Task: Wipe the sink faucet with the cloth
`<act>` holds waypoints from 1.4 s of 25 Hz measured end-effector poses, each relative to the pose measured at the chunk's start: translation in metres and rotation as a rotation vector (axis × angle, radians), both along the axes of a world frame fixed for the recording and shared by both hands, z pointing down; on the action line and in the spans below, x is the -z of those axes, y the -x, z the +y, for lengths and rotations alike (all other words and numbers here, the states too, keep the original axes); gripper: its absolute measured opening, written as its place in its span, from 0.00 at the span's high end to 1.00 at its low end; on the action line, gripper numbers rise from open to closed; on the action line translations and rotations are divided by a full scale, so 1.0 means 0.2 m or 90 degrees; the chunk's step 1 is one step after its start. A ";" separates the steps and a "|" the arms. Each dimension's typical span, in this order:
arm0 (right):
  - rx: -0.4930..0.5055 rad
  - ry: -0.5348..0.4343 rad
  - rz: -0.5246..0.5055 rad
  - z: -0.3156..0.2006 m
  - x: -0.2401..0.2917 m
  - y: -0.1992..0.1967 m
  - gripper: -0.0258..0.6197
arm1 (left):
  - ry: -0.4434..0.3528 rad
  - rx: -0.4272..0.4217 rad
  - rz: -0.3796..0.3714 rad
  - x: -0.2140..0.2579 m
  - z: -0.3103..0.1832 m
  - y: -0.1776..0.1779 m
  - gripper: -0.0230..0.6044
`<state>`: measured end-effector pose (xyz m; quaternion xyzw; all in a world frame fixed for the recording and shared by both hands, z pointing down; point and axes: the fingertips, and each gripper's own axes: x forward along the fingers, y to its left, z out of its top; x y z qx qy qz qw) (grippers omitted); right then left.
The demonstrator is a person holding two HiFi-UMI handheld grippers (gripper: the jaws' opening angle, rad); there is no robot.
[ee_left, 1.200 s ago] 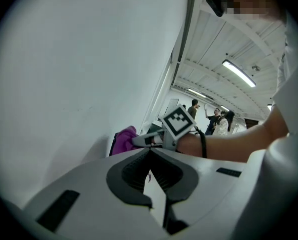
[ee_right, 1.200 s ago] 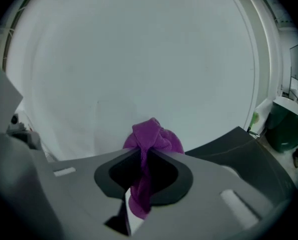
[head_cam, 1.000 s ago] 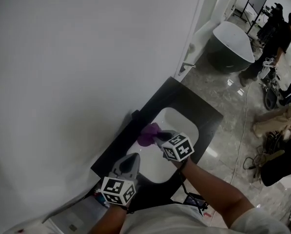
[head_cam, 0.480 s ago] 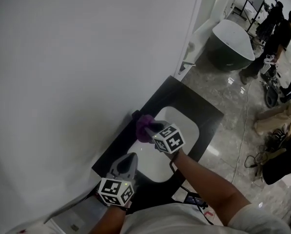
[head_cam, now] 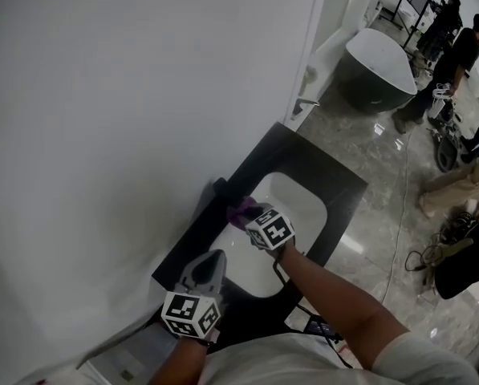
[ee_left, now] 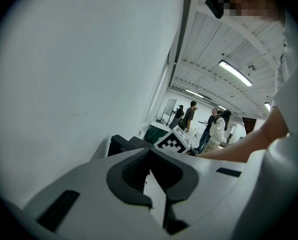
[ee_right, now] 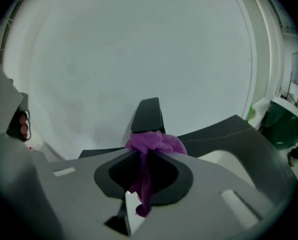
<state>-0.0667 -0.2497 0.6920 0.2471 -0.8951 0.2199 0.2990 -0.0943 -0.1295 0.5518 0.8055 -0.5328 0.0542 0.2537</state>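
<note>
A black faucet (head_cam: 221, 189) stands at the wall-side edge of a black counter (head_cam: 335, 184) with a white sink basin (head_cam: 299, 207). My right gripper (head_cam: 248, 212) is shut on a purple cloth (head_cam: 242, 209) and holds it against the front of the faucet. In the right gripper view the cloth (ee_right: 153, 143) bunches at the jaw tips right under the flat black faucet (ee_right: 148, 115). My left gripper (head_cam: 214, 257) hovers over the near end of the basin, shut and holding nothing. The left gripper view shows the faucet (ee_left: 120, 145) ahead of its closed tips (ee_left: 148, 152).
A plain white wall (head_cam: 127, 95) runs close along the counter's left side. A dark freestanding bathtub (head_cam: 375, 70) stands farther back. People (head_cam: 456, 54) stand at the back right, with cables and bags (head_cam: 452, 255) on the tiled floor.
My right gripper has carried the purple cloth from over the basin toward the wall until it meets the faucet. The left gripper has stayed in place.
</note>
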 end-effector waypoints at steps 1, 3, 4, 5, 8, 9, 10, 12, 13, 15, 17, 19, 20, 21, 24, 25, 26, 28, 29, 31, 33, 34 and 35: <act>-0.005 0.005 -0.002 0.00 -0.03 0.00 0.88 | 0.001 0.001 0.000 0.00 0.01 0.01 0.95; -0.015 0.005 -0.005 0.03 -0.04 -0.05 0.88 | 0.002 0.002 0.001 0.00 0.01 0.01 0.95; -0.019 0.007 -0.005 0.05 -0.04 -0.08 0.88 | 0.003 0.002 0.002 -0.01 0.01 0.02 0.95; -0.023 0.015 -0.004 0.09 -0.05 -0.13 0.88 | 0.004 0.003 0.004 -0.01 0.01 0.02 0.95; -0.033 0.062 0.021 0.24 -0.14 -0.31 0.88 | 0.003 -0.001 0.007 -0.02 0.02 0.00 0.95; -0.036 0.068 0.025 0.27 -0.15 -0.36 0.88 | 0.001 -0.005 0.007 -0.02 0.02 -0.01 0.95; -0.039 0.063 0.021 0.27 -0.13 -0.38 0.88 | -0.001 -0.008 0.005 -0.02 0.03 -0.02 0.95; -0.040 0.028 0.001 0.19 -0.03 -0.34 0.88 | -0.003 -0.010 0.003 -0.01 0.03 -0.02 0.95; -0.035 0.011 -0.009 0.13 0.03 -0.29 0.88 | -0.003 -0.009 0.003 0.00 0.03 -0.02 0.95; -0.024 -0.006 -0.019 0.03 0.09 -0.18 0.88 | -0.003 -0.008 -0.001 0.01 0.02 -0.02 0.95; -0.016 0.004 -0.012 -0.02 0.05 -0.11 0.88 | -0.003 -0.009 -0.004 0.02 0.02 -0.03 0.95; -0.023 0.023 -0.017 -0.02 0.00 -0.10 0.88 | -0.001 -0.009 -0.004 0.02 0.02 -0.03 0.95; -0.031 0.026 -0.025 -0.01 -0.01 -0.11 0.88 | -0.002 -0.009 -0.005 0.03 0.02 -0.02 0.95; -0.037 0.027 -0.031 0.01 -0.02 -0.14 0.88 | -0.003 -0.010 -0.006 0.03 0.02 -0.02 0.95; -0.042 0.046 -0.008 0.13 -0.09 -0.29 0.88 | -0.004 -0.017 -0.008 0.01 0.00 -0.02 0.95; -0.044 0.059 0.010 0.18 -0.14 -0.35 0.88 | -0.003 -0.020 -0.006 0.00 0.00 -0.03 0.95; -0.048 0.069 0.022 0.21 -0.17 -0.41 0.88 | -0.003 -0.022 -0.004 -0.01 0.00 -0.05 0.95; -0.060 0.068 0.020 0.23 -0.15 -0.47 0.88 | -0.003 -0.026 -0.001 0.00 0.00 -0.06 0.95; -0.062 0.053 0.007 0.21 -0.08 -0.47 0.88 | -0.004 -0.028 -0.001 0.00 0.01 -0.07 0.95; -0.050 0.007 -0.029 0.13 0.12 -0.40 0.88 | -0.008 -0.027 -0.002 0.02 0.01 -0.06 0.95; -0.027 -0.036 -0.071 0.02 0.34 -0.27 0.88 | -0.010 -0.023 -0.005 0.03 0.01 -0.05 0.95; -0.016 -0.052 -0.086 -0.04 0.43 -0.20 0.88 | -0.011 -0.022 -0.006 0.04 0.01 -0.04 0.95; -0.005 -0.064 -0.095 -0.10 0.50 -0.12 0.88 | -0.012 -0.020 -0.007 0.04 0.01 -0.04 0.95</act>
